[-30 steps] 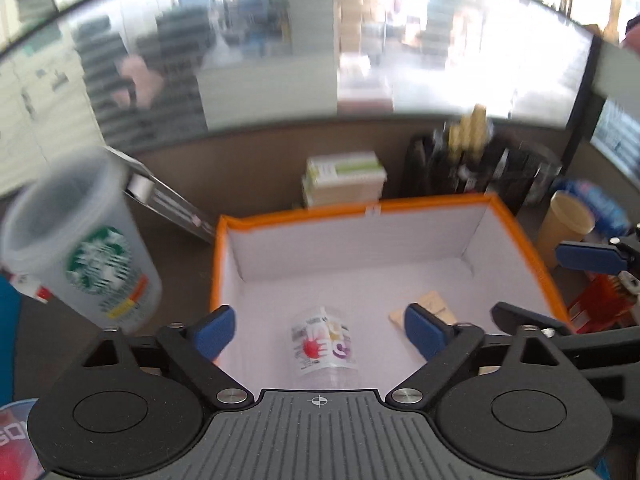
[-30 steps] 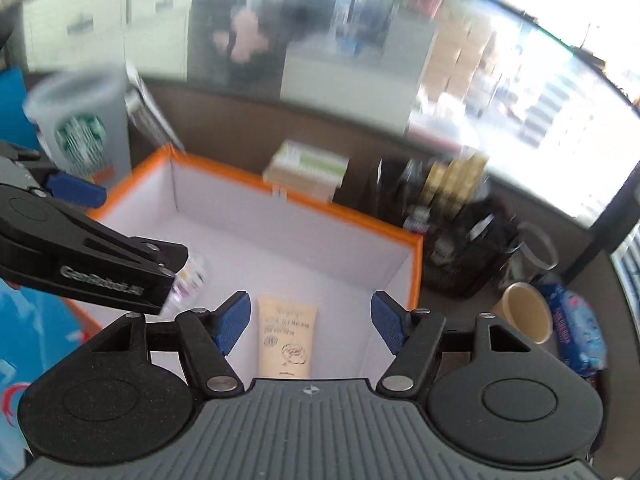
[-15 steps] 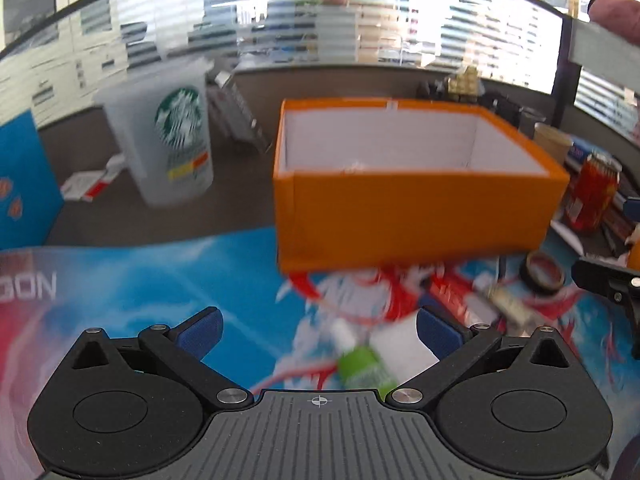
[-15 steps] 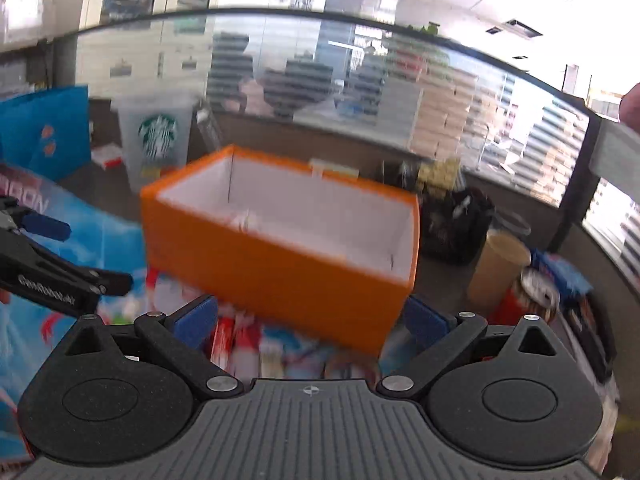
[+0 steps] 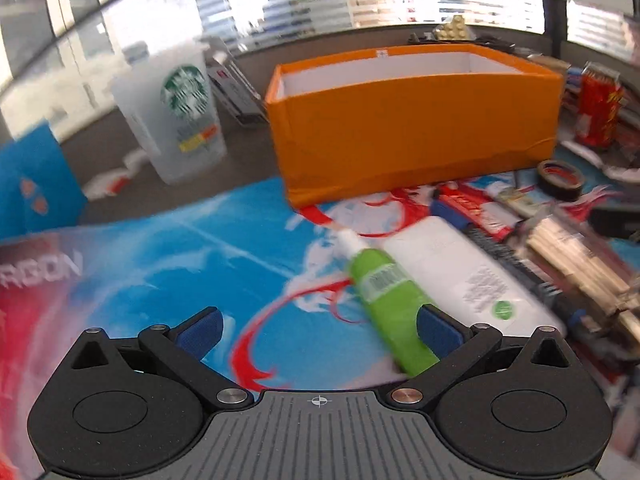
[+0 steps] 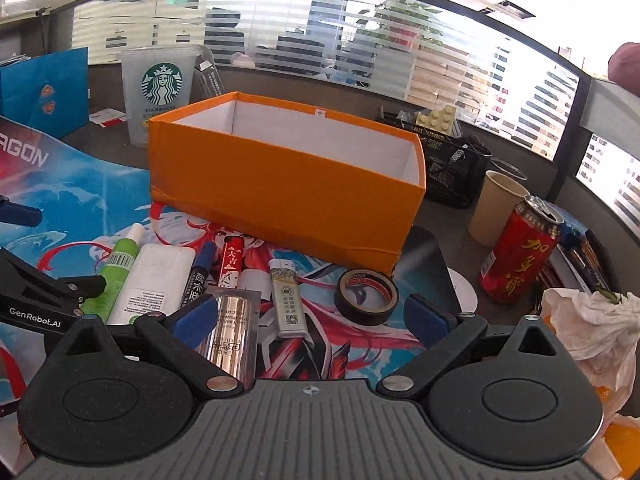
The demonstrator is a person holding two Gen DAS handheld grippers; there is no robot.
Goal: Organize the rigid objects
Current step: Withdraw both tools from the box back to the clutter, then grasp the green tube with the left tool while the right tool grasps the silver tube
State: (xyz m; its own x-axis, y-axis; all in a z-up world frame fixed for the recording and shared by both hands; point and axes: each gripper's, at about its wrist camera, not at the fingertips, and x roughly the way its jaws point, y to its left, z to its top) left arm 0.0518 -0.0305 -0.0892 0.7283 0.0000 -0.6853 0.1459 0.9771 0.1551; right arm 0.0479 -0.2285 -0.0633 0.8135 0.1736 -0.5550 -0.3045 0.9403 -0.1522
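An orange box [image 6: 280,192] with a white inside stands on the printed mat; it also shows in the left wrist view [image 5: 416,120]. In front of it lie a green tube [image 5: 392,300], a white flat pack [image 5: 468,276], a marker [image 6: 198,276], a red stick [image 6: 231,264], a lighter [image 6: 287,300], a gold tube [image 6: 230,336] and a tape roll [image 6: 366,298]. My left gripper [image 5: 318,330] is open and empty, low over the mat, its right finger beside the green tube. My right gripper [image 6: 310,316] is open and empty above the lighter and gold tube.
A clear Starbucks cup [image 6: 160,92] stands left of the box. A red can [image 6: 518,256], a paper cup [image 6: 498,208] and a black mesh organiser [image 6: 452,168] stand to the right. A white plastic bag [image 6: 592,328] lies at the right edge. A blue bag [image 6: 44,88] stands far left.
Both grippers have pulled back out of the orange box and come down toward the objects on the mat in front of it. Both stay open and empty.
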